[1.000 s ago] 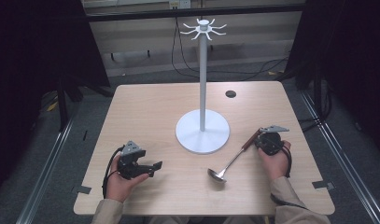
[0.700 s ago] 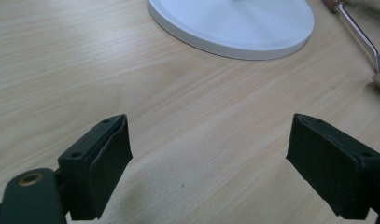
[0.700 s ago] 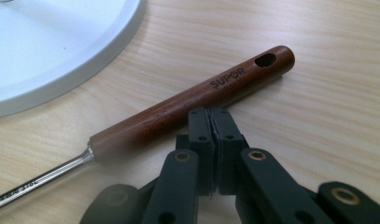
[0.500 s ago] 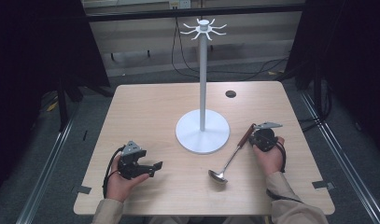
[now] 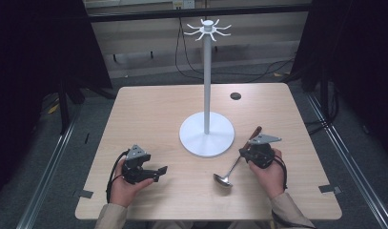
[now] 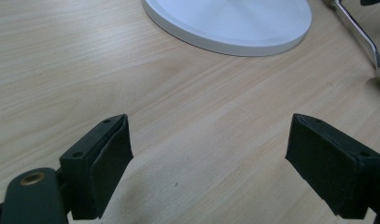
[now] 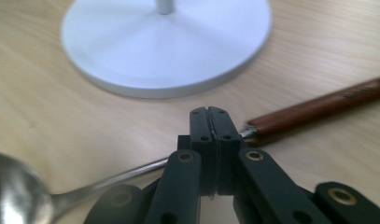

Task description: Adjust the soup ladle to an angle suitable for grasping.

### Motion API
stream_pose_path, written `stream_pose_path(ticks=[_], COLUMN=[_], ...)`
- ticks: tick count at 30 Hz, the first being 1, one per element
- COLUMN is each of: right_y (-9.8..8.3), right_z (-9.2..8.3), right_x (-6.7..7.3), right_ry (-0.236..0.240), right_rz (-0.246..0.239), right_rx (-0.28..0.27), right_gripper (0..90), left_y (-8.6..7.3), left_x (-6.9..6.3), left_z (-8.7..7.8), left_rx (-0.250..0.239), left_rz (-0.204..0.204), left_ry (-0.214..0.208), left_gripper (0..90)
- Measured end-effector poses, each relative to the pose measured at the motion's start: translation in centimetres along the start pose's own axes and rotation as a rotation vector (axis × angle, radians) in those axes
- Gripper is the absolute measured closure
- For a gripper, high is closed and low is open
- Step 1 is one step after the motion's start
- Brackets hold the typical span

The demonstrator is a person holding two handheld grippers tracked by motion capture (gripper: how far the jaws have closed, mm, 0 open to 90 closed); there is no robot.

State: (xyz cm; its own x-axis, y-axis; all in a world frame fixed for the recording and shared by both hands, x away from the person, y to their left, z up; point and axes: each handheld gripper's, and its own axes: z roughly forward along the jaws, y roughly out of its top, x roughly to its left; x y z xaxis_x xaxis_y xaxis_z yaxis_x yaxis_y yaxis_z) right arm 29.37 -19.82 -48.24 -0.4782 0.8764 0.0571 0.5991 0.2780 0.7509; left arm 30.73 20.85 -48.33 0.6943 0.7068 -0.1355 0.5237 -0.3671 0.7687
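Steel ladle [image 5: 228, 172] with a brown wood handle lies flat on the table [image 5: 158, 114], bowl toward the person, handle end angled up to the right, just right of the white stand [image 5: 207, 138] base; right gripper [image 7: 209, 122] sits over the shaft where steel meets wood, its 2 jaws pressed together, pads touching and nothing between them; left gripper [image 6: 211, 154] rests near the table's front left, jaws wide, empty; judgement: to pick up well, open right jaws, straddle the handle squarely near the wood, close firmly, lift level so the bowl doesn't swing into the base.
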Motion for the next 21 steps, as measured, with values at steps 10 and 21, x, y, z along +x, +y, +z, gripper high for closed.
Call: stream_pose_path(ticks=[10, 21], right_y=[-0.4, -0.9], right_z=[1.5, 2.2], right_x=[3.4, 4.1], right_ry=[0.105, 0.155], right_rz=[-0.072, -0.093], right_rx=[0.051, 0.095], right_gripper=[90.0, 90.0], left_y=[0.0, -0.1], left_x=[-0.1, -0.1], left_z=[0.1, 0.3], left_rx=[0.003, 0.007], left_rz=[0.003, 0.008], left_ry=[0.002, 0.003], left_gripper=[14.1, 14.2])
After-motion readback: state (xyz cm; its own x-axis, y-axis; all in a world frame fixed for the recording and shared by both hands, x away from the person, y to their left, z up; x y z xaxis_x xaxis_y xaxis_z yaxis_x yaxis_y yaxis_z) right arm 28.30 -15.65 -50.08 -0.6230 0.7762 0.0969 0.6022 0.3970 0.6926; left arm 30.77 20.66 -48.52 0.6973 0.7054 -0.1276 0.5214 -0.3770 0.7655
